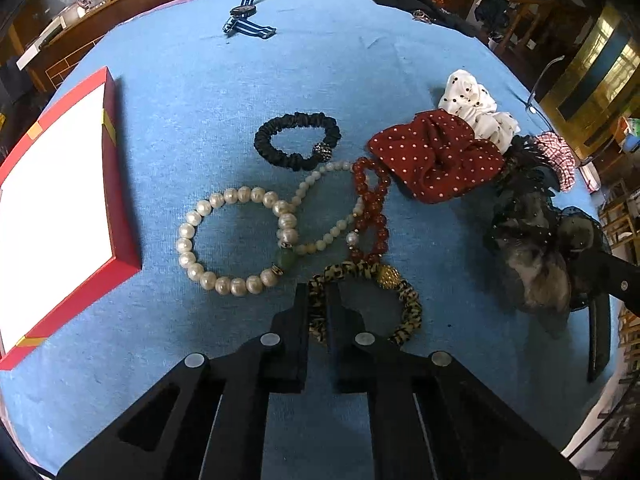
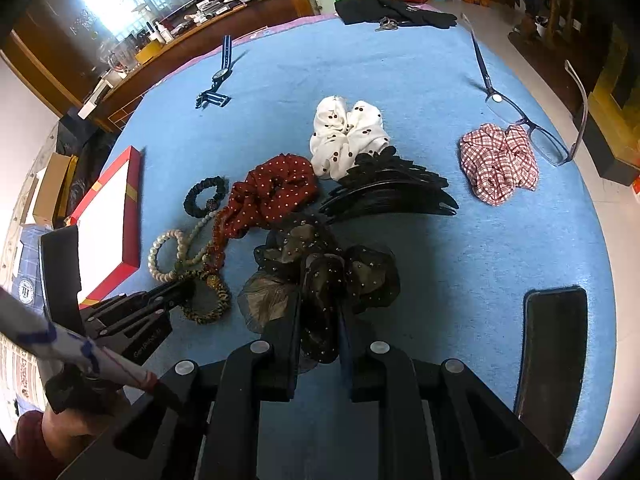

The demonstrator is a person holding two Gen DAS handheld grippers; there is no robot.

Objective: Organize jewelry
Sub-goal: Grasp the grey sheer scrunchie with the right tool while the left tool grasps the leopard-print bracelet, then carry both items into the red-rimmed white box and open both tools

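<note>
Left wrist view: the left gripper (image 1: pixel 318 300) points steeply down at the blue cloth (image 1: pixel 200 92), and its jaws are closed on the near-left part of the leopard-print hair tie (image 1: pixel 404 304), whose gold bead faces away from the camera. Just beyond the tie lie the large pearl bracelet (image 1: pixel 236 240), the small pearl strand (image 1: pixel 320 208) and the red bead bracelet (image 1: pixel 370 212), overlapping one another. The black scrunchie (image 1: pixel 298 142) rests behind them, apart from the gripper. The red dotted scrunchie (image 1: pixel 434 156) and the white dotted scrunchie (image 1: pixel 478 106) lie at the right, touching. The red box (image 1: pixel 60 208) with a white interior sits at the left edge. A striped-strap watch (image 1: pixel 244 10) lies at the far side. Right wrist view: the right gripper (image 2: pixel 320 320) is clamped on the dark mesh bow (image 2: pixel 328 276), with the fabric bunched between its fingers. The black claw clip (image 2: pixel 396 192) lies directly behind the bow. The checked scrunchie (image 2: pixel 498 162) touches the eyeglasses (image 2: pixel 536 132) at the right. A dark phone (image 2: pixel 554 344) lies at the near right. The left gripper (image 2: pixel 184 292) appears at the left, touching the leopard-print hair tie (image 2: pixel 212 300) beside the red box (image 2: pixel 120 224).
</note>
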